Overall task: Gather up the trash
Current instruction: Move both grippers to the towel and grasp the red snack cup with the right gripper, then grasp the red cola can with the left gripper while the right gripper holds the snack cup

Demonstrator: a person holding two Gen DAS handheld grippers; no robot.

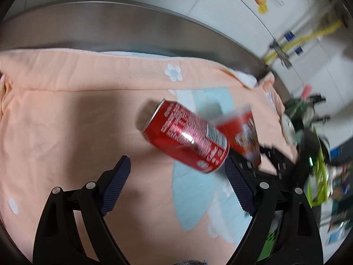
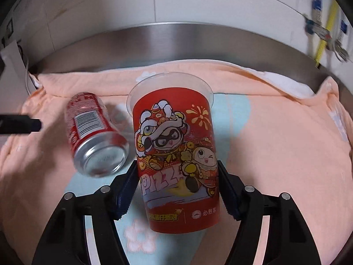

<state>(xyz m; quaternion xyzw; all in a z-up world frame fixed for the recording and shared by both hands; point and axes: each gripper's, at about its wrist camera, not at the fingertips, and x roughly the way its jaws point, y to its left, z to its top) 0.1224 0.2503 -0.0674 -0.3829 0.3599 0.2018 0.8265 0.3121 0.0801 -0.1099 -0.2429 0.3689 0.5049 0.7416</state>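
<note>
- Trash first: a red soda can (image 2: 97, 135) lies on its side on the peach floral cloth (image 2: 275, 137), silver base toward the right wrist camera, at about 9 o'clock from the cup.
- Beside it, the red paper cup (image 2: 176, 161) sits between the pads of the right gripper (image 2: 177, 191), and both dark blue pads press its sides; gripped, rim pointing away from the camera.
- Reading the cup: a cartoon lion-dance character, a firework burst, big white letters "PIZZ" with the rest hidden, yellow Chinese characters too small to read, and a small logo with Chinese characters that look like "必胜客".
- A clear plastic rim or lid rings the cup's far end.
- Over to the left wrist view: the left gripper (image 1: 177, 174) is spread wide with nothing between its pads.
- The can (image 1: 187, 137) lies just ahead, at 12 to 1 o'clock, its near end close to the right-hand pad; touching or not, I cannot tell.
- Can's label shows a barcode and blocks of white small print, too blurred to read.
- Behind it at 2 o'clock, the cup (image 1: 242, 134) shows as a motion-blurred red shape.
- Cloth rests on a steel counter (image 2: 176, 37), white tiled wall (image 2: 198, 2) at 12 o'clock.
</note>
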